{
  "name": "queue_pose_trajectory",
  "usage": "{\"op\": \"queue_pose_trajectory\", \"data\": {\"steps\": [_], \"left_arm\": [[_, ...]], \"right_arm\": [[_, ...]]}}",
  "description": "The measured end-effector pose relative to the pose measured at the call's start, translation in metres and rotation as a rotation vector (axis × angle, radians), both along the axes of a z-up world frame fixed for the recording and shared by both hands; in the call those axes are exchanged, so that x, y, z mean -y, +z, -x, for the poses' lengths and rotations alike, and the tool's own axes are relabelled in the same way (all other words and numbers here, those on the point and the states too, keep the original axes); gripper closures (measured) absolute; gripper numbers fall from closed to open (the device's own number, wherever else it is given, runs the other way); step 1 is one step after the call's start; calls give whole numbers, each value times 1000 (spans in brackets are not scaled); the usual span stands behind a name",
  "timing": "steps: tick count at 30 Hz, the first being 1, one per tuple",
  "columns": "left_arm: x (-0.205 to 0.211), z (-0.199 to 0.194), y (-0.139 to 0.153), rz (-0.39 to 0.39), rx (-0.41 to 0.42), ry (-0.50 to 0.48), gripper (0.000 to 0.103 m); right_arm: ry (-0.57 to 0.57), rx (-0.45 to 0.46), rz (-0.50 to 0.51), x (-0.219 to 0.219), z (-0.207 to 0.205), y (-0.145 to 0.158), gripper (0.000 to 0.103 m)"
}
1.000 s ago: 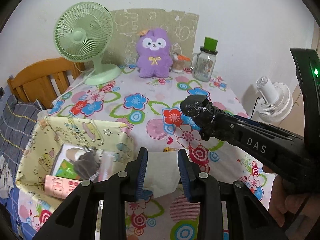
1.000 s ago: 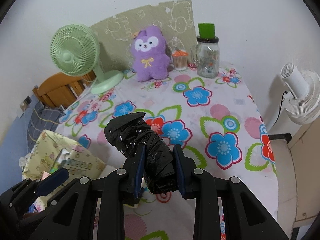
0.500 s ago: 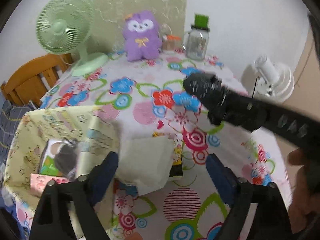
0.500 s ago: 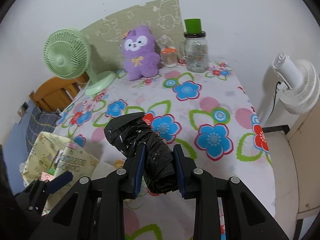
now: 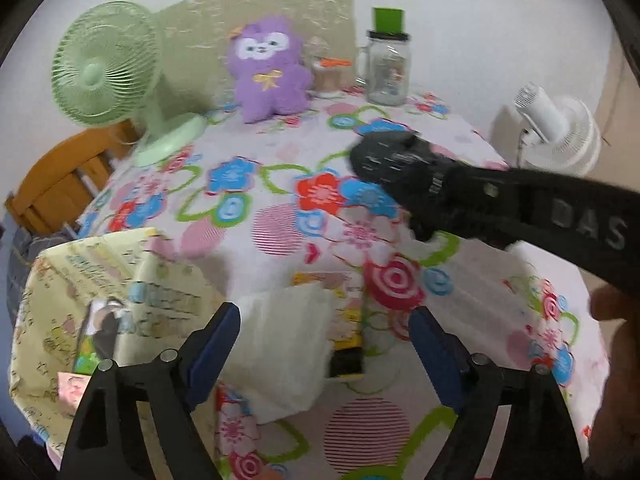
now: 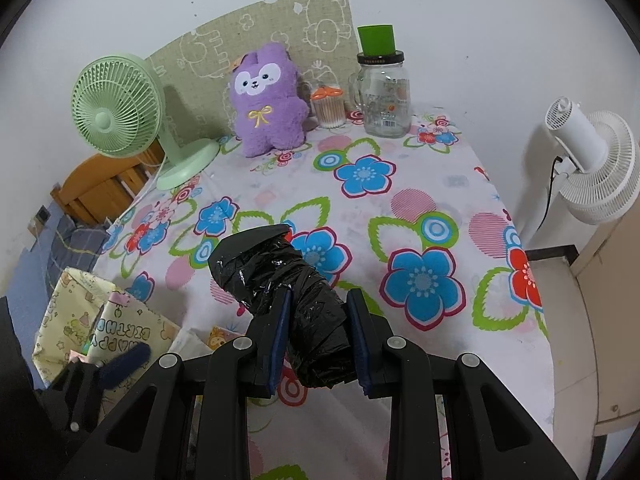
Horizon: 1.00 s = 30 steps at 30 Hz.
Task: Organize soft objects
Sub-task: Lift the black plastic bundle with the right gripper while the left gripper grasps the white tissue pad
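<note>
Right wrist view: fingers clamping black plastic roll.

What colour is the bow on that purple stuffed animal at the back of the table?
Yellow. The bow sits on the chest of the purple plush toy, sharpest in the right wrist view.

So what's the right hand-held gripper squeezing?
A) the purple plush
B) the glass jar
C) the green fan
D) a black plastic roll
D: the right hand-held gripper has its blue pads pressed on both sides of the black plastic roll, while the plush, fan and jar stand at the far end of the table.
</note>
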<state>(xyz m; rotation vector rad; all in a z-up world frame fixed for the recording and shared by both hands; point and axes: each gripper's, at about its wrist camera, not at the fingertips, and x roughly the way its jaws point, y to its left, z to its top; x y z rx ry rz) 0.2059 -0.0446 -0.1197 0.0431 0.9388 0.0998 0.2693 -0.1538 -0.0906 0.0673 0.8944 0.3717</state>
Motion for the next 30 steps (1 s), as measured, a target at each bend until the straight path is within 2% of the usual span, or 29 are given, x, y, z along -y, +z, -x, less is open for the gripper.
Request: {"op": "queue_pose_trajectory", "data": {"steps": [3,8,10,11,12,13,15,18,23,30], "left_arm": [[12,-3,-6,-31,-10,-27,16],[11,-11,-23,-35,-58,-3,17],[6,-13,-28,-33,-66,14,24],[3,-14,-30,-29,-70,26,35],[-1,-14,-31,-20,-74,41,42],[-5,-13,-31,-13,-75,53,44],[-12,-13,-28,26,-73,61,57],[-15,-11,-22,49,-61,58,68],[-19,-2,-8,81,-29,59,80],[-26,8,13,118,18,54,85]], "right_arm": [[-7,-2,6,1,0,-1,72],[-17,-3,16,5,0,-1,72],[-22,-4,16,7,-1,-2,72],[-24,-5,16,7,-2,-2,72],[-25,-8,14,8,-2,-3,72],[-25,-11,13,8,-3,-4,72],[-25,-14,13,7,-3,-5,72],[-27,-17,12,6,-4,-6,72],[-26,-16,12,5,-4,-6,72],[-22,-16,7,1,-2,-4,72]]}}
